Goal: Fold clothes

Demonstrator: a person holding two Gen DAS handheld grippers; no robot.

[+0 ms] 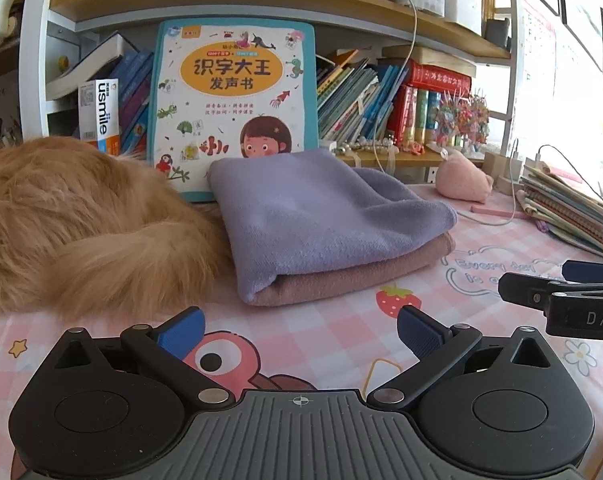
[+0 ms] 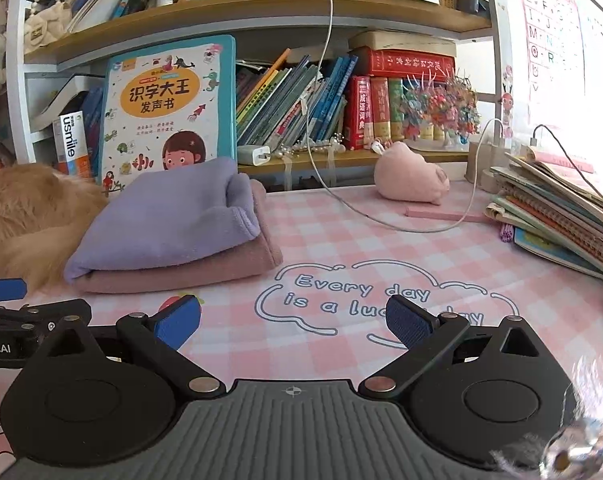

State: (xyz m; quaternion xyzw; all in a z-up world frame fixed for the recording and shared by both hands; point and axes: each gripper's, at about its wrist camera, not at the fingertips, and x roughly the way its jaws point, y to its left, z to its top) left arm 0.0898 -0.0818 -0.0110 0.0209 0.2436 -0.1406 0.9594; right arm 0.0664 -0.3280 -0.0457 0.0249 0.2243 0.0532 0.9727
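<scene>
A folded purple cloth (image 1: 313, 216) lies on top of a folded pink cloth (image 1: 353, 276) on the pink checked table, in front of a children's book. Both show in the right wrist view too, purple (image 2: 169, 216) over pink (image 2: 189, 272), at the left. My left gripper (image 1: 301, 334) is open and empty, a short way in front of the stack. My right gripper (image 2: 293, 322) is open and empty, over the table to the right of the stack. Each gripper's side shows at the edge of the other's view.
An orange furry cat (image 1: 61, 220) lies touching the stack's left side. A children's book (image 1: 233, 104) stands behind it. A pink plush (image 2: 409, 176), a white cable (image 2: 381, 220) and a pile of notebooks (image 2: 561, 216) are at the right. A bookshelf (image 2: 301, 112) lines the back.
</scene>
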